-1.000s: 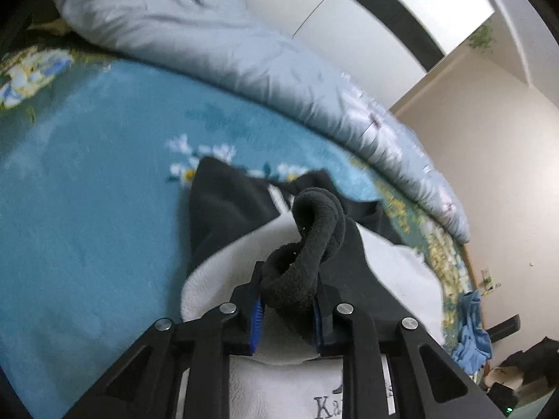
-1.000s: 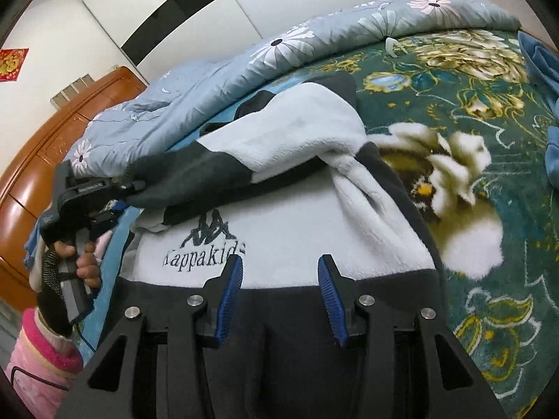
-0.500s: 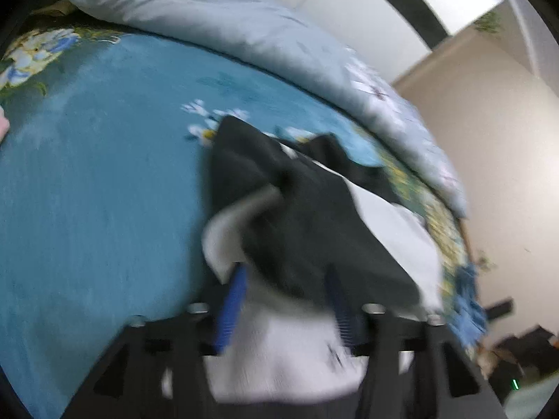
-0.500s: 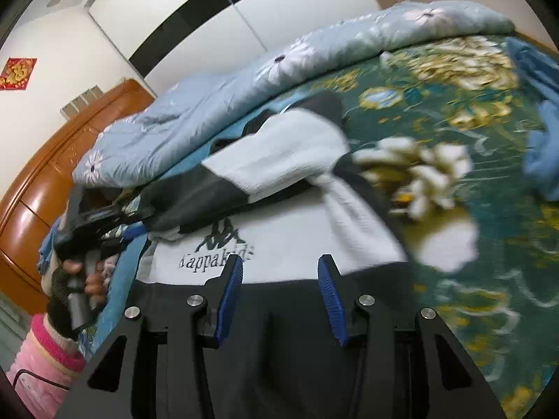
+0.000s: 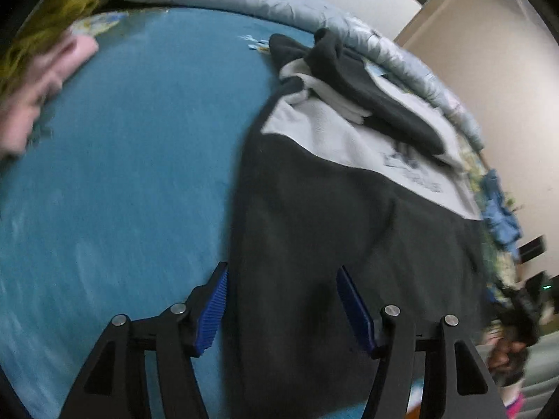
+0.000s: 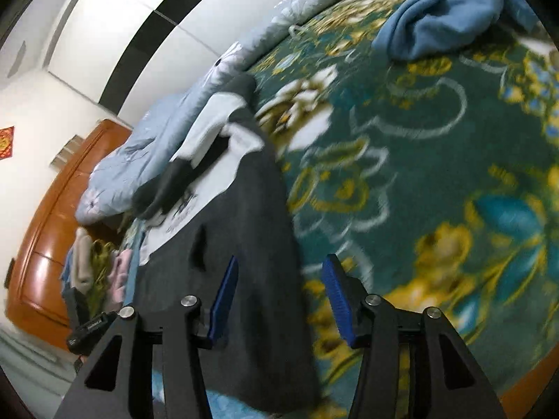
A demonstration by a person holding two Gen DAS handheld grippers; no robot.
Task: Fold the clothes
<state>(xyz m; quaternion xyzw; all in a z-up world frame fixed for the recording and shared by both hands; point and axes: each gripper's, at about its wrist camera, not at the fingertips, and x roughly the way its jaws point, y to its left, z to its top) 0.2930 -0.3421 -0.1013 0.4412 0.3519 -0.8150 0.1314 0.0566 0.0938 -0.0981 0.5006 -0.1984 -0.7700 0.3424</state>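
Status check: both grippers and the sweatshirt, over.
Left hand-held gripper open, empty, at sweatshirt hem. Right hand-held gripper open, empty, at its other edge. Both sleeves folded across chest. Blue garment well clear.

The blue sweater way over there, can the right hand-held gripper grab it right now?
Probably not yet. The blue sweater lies far across the flowery blanket, while the right hand-held gripper sits open at the dark sweater's edge. Nothing blocks the way.

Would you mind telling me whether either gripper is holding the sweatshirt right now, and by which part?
Nothing is held. The left gripper and right gripper are both open above the sweatshirt's dark hem corners.
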